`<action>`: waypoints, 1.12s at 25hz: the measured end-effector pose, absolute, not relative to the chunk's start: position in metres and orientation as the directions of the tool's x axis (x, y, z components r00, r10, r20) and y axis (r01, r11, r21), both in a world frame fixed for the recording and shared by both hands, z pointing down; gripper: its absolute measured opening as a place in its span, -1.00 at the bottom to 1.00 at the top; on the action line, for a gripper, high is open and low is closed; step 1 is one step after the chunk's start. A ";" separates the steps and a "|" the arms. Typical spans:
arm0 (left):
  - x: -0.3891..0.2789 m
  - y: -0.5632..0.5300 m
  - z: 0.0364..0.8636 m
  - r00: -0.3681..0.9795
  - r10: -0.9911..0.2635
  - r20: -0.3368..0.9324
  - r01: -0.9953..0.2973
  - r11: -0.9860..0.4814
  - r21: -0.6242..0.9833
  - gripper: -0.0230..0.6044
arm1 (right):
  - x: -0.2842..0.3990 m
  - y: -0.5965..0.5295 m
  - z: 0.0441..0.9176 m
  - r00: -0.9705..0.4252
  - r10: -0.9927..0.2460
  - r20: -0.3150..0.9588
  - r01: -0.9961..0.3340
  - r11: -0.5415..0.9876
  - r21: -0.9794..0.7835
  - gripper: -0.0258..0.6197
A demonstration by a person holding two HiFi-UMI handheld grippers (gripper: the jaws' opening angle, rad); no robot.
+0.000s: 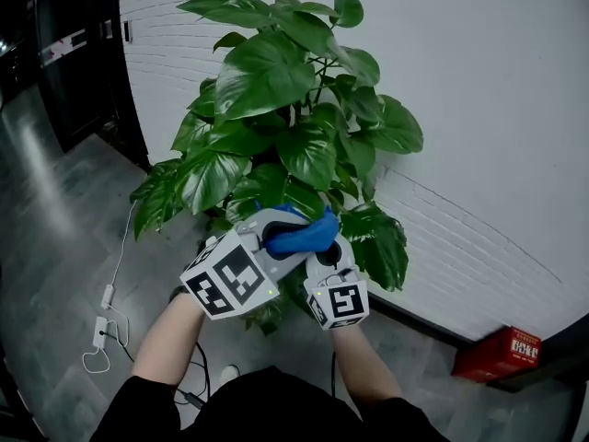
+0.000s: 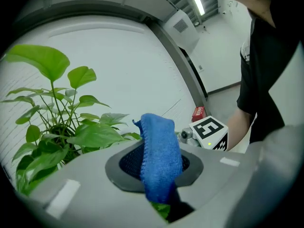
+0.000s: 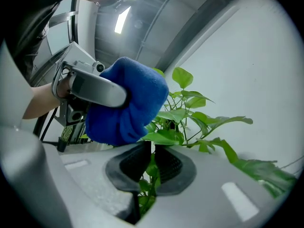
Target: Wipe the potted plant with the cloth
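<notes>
Left gripper (image 1: pixel 273 236) clenched on bunched blue cloth (image 1: pixel 306 236), right gripper (image 3: pixel 152 158) pinching a glossy green leaf (image 3: pixel 159 137) of the potted plant (image 1: pixel 276 90)

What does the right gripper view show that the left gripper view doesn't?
Right gripper view only: the right tool, jaws nearly together and apparently closed on a leaf; the cloth seen from outside as a bunched wad.
Left gripper view only: the left tool shut on the cloth, the right tool's marker cube, a red box by the wall.
Both: blue cloth, plant, white wall, ceiling light.
</notes>
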State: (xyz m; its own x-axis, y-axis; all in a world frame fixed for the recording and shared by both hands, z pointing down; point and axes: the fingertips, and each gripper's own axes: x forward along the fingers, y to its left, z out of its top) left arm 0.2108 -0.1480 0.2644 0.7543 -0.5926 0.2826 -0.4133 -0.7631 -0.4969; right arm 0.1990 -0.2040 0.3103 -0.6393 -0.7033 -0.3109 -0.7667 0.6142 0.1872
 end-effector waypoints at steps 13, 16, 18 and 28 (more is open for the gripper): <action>0.161 -0.082 0.172 0.572 -0.717 -0.399 -0.820 -0.488 -0.299 -0.65 | 0.225 -0.162 0.333 -0.715 -0.649 -0.259 -0.694 0.704 0.153 -0.87; 0.139 -0.064 0.158 0.521 -0.717 -0.463 -0.854 -0.434 -0.289 -0.65 | 0.227 -0.155 0.336 -0.712 -0.652 -0.262 -0.696 0.703 0.143 -0.87; 0.131 -0.060 0.159 0.526 -0.719 -0.455 -0.850 -0.468 -0.243 -0.65 | 0.228 -0.152 0.335 -0.705 -0.658 -0.266 -0.704 0.695 0.144 -0.87; 0.156 -0.045 0.213 0.685 -0.583 -0.436 -0.683 -0.723 -0.106 -0.65 | 0.245 -0.133 0.346 -0.653 -0.728 -0.210 -0.757 0.632 0.165 -0.87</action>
